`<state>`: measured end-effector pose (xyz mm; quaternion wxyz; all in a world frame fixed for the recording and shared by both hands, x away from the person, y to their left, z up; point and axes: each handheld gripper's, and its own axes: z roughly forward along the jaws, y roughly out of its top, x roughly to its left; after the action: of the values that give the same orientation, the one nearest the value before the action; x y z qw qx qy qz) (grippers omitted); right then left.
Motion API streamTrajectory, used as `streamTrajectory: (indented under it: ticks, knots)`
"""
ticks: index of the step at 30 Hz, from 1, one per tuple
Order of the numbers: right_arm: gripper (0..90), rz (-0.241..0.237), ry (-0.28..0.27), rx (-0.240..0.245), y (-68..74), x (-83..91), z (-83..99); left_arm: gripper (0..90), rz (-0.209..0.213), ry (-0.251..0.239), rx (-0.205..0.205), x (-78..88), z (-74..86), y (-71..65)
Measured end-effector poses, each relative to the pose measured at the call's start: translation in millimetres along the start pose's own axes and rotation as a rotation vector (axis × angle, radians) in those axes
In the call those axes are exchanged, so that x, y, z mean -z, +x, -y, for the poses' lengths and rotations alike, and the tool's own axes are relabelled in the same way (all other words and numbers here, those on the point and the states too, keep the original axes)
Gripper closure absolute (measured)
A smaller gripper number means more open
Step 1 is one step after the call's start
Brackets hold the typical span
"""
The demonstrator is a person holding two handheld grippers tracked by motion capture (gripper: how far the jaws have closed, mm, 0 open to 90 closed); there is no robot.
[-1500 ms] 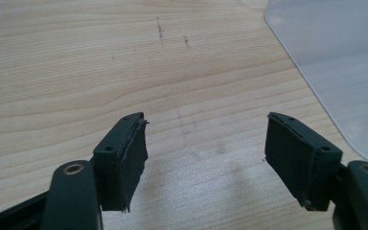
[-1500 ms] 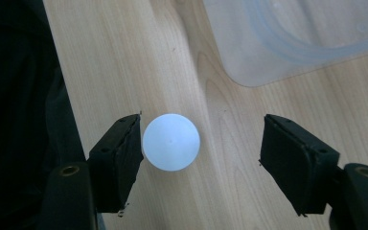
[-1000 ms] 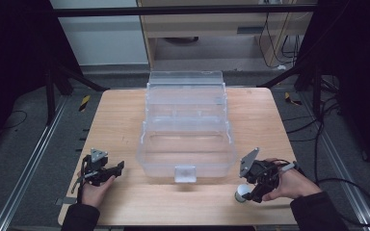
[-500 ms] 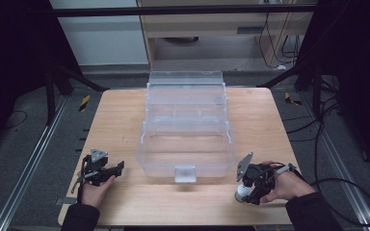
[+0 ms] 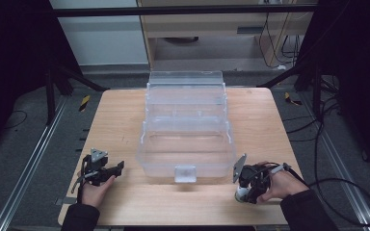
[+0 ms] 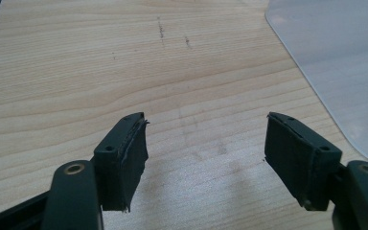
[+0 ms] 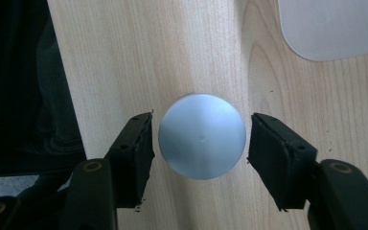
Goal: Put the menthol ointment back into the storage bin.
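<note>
Straddling a small round silver can, the right gripper points straight down at the table, its jaws set wide enough to pass either side of the flat top, with a thin gap showing on each side, so it has hold of nothing yet. That downward aim looks chosen so the pads can close on the can's round wall from above. In the high view the can stands near the table's front right corner, just beside the clear plastic box, whose stepped trays stand open toward the far edge; a rounded corner of the box shows at the top of the right gripper view.

The left gripper rests low at the front left, well apart from the can. Its jaws are spread wide over bare wood and hold nothing. It seems parked out of the way, near the box's left side, perhaps to steady it later.
</note>
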<state>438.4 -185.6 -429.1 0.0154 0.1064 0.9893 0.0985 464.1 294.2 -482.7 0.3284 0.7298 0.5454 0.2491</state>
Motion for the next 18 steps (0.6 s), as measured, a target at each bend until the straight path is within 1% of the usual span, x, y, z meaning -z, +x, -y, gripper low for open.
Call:
streamTrajectory:
  ticks: [2,3,4,6,12,13,18]
  knots:
    - [43.8,-0.004,0.008,-0.004,-0.6,-1.8,-1.1,30.5,0.000,0.002,-0.001,-0.1,0.0,-0.1]
    - [44.3,-0.004,0.010,0.006,-1.3,-2.6,-1.4,30.5,0.000,0.002,-0.001,-0.1,0.0,-0.1]
    - [44.3,-0.004,0.010,0.006,-1.3,-2.6,-1.4,30.5,0.000,0.001,-0.001,-0.1,0.0,-0.1]
    - [45.7,-0.009,0.024,0.001,-1.7,-4.5,-2.6,30.6,0.001,0.000,0.000,0.0,0.0,0.1]
    - [47.6,-0.017,0.034,0.005,-2.8,-7.2,-4.0,30.6,0.000,0.002,-0.001,0.0,0.0,0.1]
    - [49.3,-0.025,0.043,0.002,-2.5,-7.6,-4.5,30.6,-0.001,0.001,0.000,0.0,0.0,0.1]
    - [49.9,-0.026,0.043,0.002,-2.5,-7.5,-4.5,30.7,-0.001,0.002,0.000,0.0,-0.1,0.1]
